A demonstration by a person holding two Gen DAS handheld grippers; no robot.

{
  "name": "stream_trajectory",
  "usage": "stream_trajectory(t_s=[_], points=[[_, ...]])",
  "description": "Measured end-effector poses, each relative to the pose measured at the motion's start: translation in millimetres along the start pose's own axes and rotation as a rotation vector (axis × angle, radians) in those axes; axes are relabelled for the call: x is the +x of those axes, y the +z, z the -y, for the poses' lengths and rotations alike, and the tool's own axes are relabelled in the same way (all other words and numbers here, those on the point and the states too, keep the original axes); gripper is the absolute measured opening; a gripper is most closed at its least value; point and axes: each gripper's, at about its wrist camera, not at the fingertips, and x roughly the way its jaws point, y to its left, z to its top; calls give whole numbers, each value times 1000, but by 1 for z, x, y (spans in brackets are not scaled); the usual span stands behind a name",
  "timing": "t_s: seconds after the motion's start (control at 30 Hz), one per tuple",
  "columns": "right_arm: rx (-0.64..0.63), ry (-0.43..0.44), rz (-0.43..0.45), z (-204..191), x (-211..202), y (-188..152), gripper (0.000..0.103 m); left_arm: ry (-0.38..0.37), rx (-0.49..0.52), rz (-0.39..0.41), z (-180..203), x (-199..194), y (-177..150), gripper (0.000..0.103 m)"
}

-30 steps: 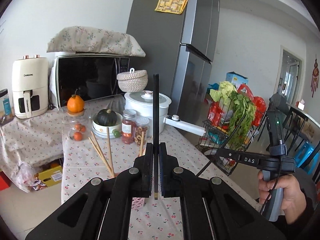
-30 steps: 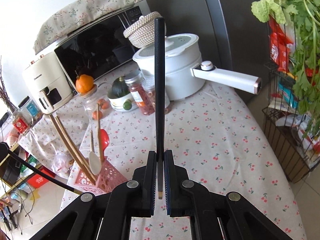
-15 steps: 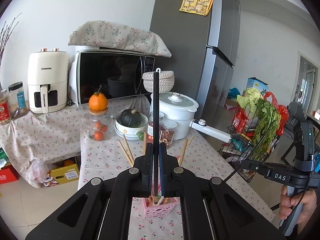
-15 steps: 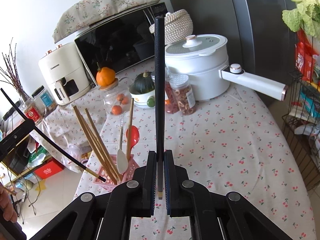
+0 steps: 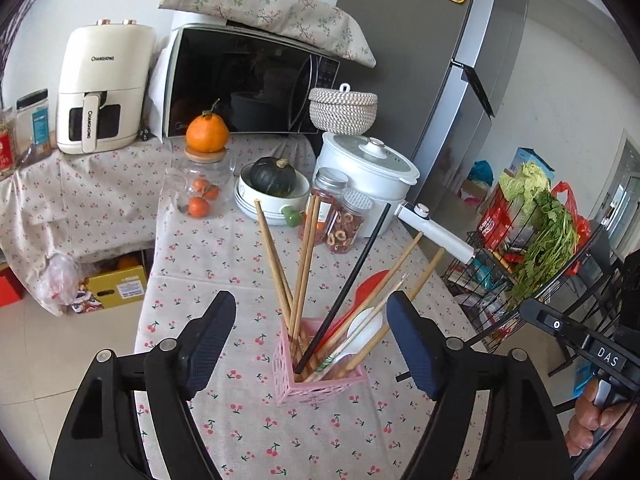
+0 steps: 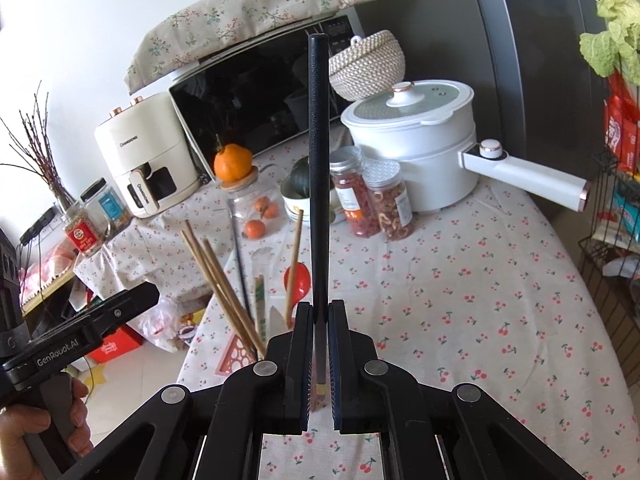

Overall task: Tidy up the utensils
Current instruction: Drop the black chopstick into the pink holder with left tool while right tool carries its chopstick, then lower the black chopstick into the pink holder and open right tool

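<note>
A pink utensil holder [image 5: 320, 376] stands on the cherry-print tablecloth and holds several wooden chopsticks [image 5: 302, 264], a black chopstick [image 5: 346, 284], a red spoon [image 5: 366, 292] and a white spoon [image 5: 364, 330]. My left gripper [image 5: 310, 340] is open and empty, its jaws on either side of the holder. My right gripper [image 6: 319, 354] is shut on a second black chopstick [image 6: 319, 168], held upright to the right of the holder [image 6: 236, 354]. The left gripper also shows in the right wrist view [image 6: 92, 328].
At the back of the table [image 6: 480, 280] stand a white pot with a long handle [image 5: 372, 176], two jars [image 5: 342, 216], a bowl with a squash [image 5: 272, 188], a glass jar with an orange on top [image 5: 204, 176], a microwave [image 5: 248, 84] and an air fryer [image 5: 102, 88]. A wire vegetable basket [image 5: 528, 240] stands right of the table.
My left gripper has opened and let go of its black chopstick, which now stands in the pink holder. My right gripper has moved closer to the holder, still holding its chopstick.
</note>
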Motion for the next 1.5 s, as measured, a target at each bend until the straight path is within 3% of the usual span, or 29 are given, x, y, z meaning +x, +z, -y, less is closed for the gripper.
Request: stream_trajectory(t_s=[0.3,0.63,0.9,1.07,1.17,1.23,1.37,1.5], points=[[-19,49,31,-27,-2,4,5,22,-35,-99,-30,-1,-27,85],[-36,73,55,-61,26,5,5,55,26,-169,-40,0,-53,85],[-68,17,20,-78,61,-1,5,47,47,-184,-37,-2,-57,85],[-54,34,13,-79,71,-4,9,61,64,-180,-35,-5,-58,85],[-50,39,27,-77,66,-3,15,66,65,-175,-34,-8,-58,86],[-40,37,41,-74,60,-2,30,71,62,-171,-34,-10,-58,91],[-32,28,77,-69,43,1,45,98,69,-160,-31,-14,-56,98],[-34,12,115,-62,21,2,70,138,96,-137,-24,-19,-57,103]])
